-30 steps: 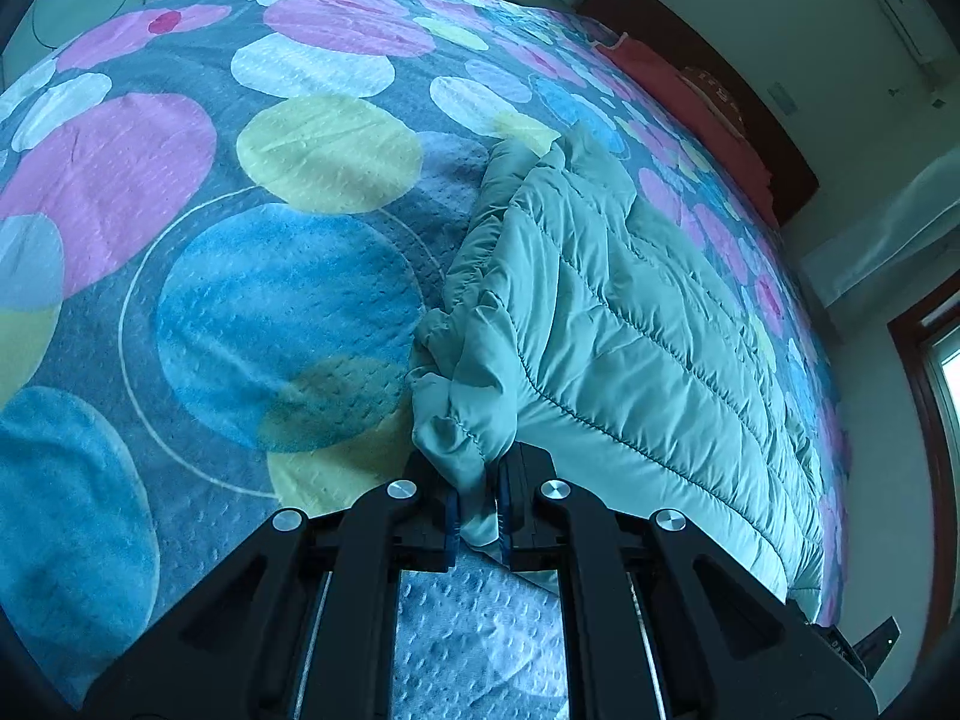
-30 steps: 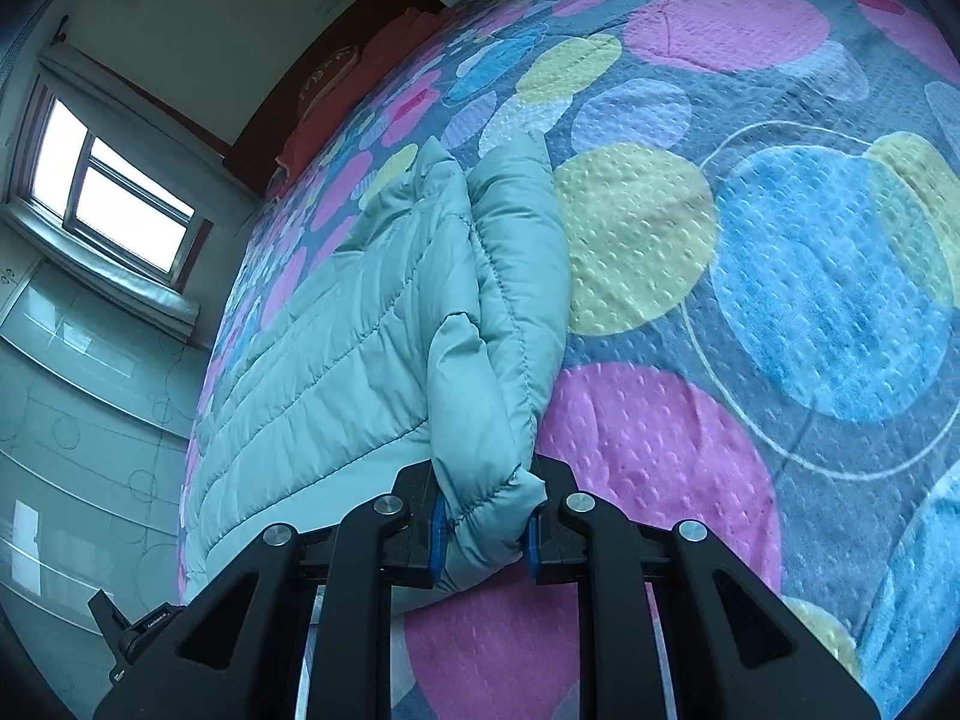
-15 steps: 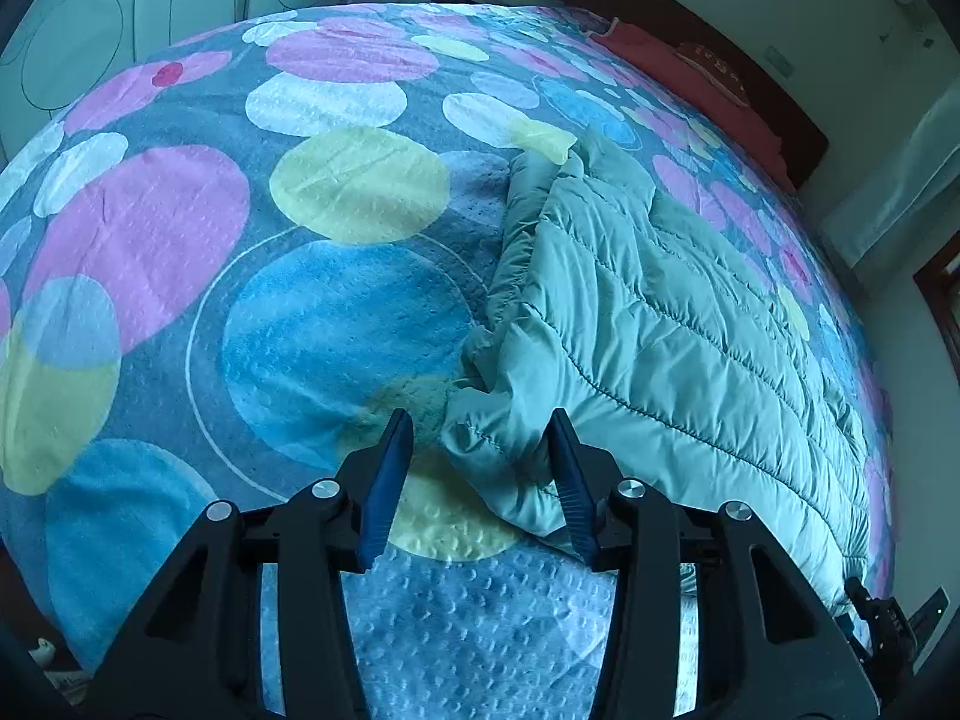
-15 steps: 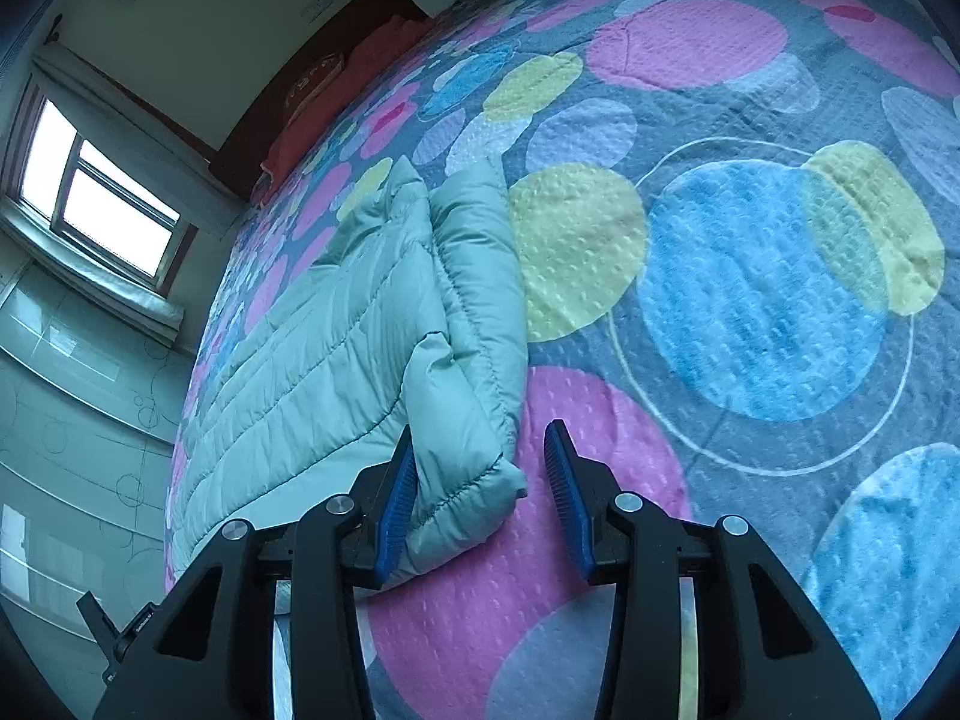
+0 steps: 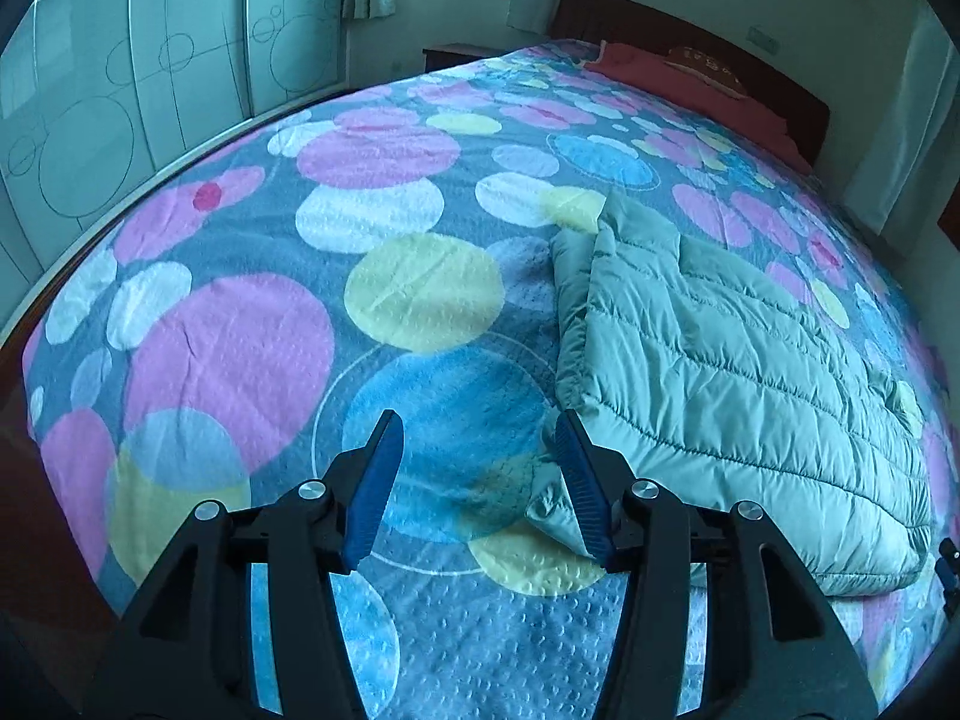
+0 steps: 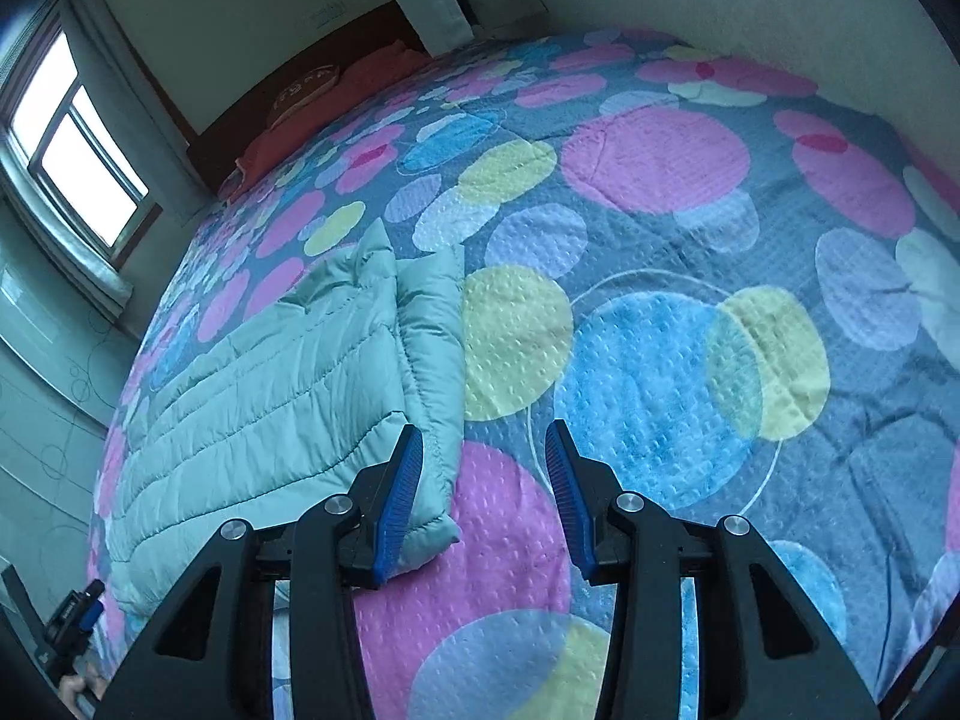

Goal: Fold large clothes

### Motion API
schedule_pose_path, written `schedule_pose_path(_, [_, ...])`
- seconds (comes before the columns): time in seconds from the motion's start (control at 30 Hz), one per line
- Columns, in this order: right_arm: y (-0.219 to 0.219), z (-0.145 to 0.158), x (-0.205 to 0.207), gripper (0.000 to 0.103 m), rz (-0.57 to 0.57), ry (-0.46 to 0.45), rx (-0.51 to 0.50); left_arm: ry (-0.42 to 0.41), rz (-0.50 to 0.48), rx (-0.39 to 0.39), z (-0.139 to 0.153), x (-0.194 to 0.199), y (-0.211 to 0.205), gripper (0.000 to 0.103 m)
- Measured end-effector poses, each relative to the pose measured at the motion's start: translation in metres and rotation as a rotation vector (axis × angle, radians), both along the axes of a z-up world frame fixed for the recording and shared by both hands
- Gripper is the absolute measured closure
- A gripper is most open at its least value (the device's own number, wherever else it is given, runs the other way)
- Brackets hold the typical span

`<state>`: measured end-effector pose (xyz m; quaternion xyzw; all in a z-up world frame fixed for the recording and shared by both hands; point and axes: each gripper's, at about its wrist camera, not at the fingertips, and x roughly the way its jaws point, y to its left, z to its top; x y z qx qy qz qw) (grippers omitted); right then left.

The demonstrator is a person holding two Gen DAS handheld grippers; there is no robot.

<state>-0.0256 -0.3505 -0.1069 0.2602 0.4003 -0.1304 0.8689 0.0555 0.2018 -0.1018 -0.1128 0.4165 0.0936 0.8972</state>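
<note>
A pale green quilted down jacket (image 5: pixel 720 360) lies folded flat on the bed, its sleeve edges tucked along one side. In the left wrist view my left gripper (image 5: pixel 477 480) is open and empty, just left of the jacket's near corner; its right pad touches that corner. In the right wrist view the jacket (image 6: pixel 288 384) lies to the left, and my right gripper (image 6: pixel 486 504) is open and empty just right of its near corner.
The bedspread (image 5: pixel 300 312) is grey-blue with big pink, blue and yellow circles. Red pillows (image 5: pixel 690 69) and a dark headboard are at the far end. Wardrobe doors (image 5: pixel 120 90) stand left of the bed. My other gripper (image 6: pixel 72 618) shows at the lower left.
Both grippers opened and let go of the jacket's edges, then pulled back and rose. The jacket now lies flat on the bed.
</note>
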Motion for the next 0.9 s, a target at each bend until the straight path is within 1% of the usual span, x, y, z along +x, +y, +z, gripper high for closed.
schedule_pose_path(0.07, [0.011,0.008,0.006,0.061,0.029,-0.008,-0.037,-0.02,-0.016,0.004,0.008,0.003,-0.002,0.051])
schedule_pose_path(0.13, [0.023,0.013,0.014,0.068,0.067,-0.013,-0.051,-0.022,-0.033,-0.002,0.011,0.007,-0.005,0.051])
schedule_pose_path(0.17, [0.029,0.014,0.019,0.069,0.087,-0.012,-0.054,-0.022,-0.041,-0.005,0.011,0.01,-0.006,0.05])
schedule_pose_path(0.23, [0.045,0.015,0.031,0.076,0.133,-0.007,-0.06,-0.012,-0.057,-0.007,0.01,0.016,-0.01,0.051])
schedule_pose_path(0.3, [0.061,0.014,0.043,0.079,0.176,-0.002,-0.067,0.004,-0.069,-0.003,0.007,0.021,-0.013,0.051])
schedule_pose_path(0.43, [0.098,0.012,0.063,0.079,0.259,0.008,-0.089,0.037,-0.058,-0.001,-0.003,0.028,-0.01,0.051])
schedule_pose_path(0.57, [0.132,0.011,0.082,0.079,0.33,0.016,-0.113,0.049,-0.049,0.004,-0.008,0.032,-0.007,0.051])
schedule_pose_path(0.63, [0.148,0.011,0.09,0.079,0.36,0.022,-0.141,0.055,-0.046,0.01,-0.011,0.034,-0.006,0.05])
schedule_pose_path(0.73, [0.168,0.012,0.101,0.079,0.394,0.027,-0.177,0.059,-0.041,0.017,-0.014,0.039,-0.004,0.051])
schedule_pose_path(0.9, [0.191,0.013,0.12,0.079,0.429,0.033,-0.203,0.069,-0.037,0.014,-0.019,0.047,-0.001,0.051])
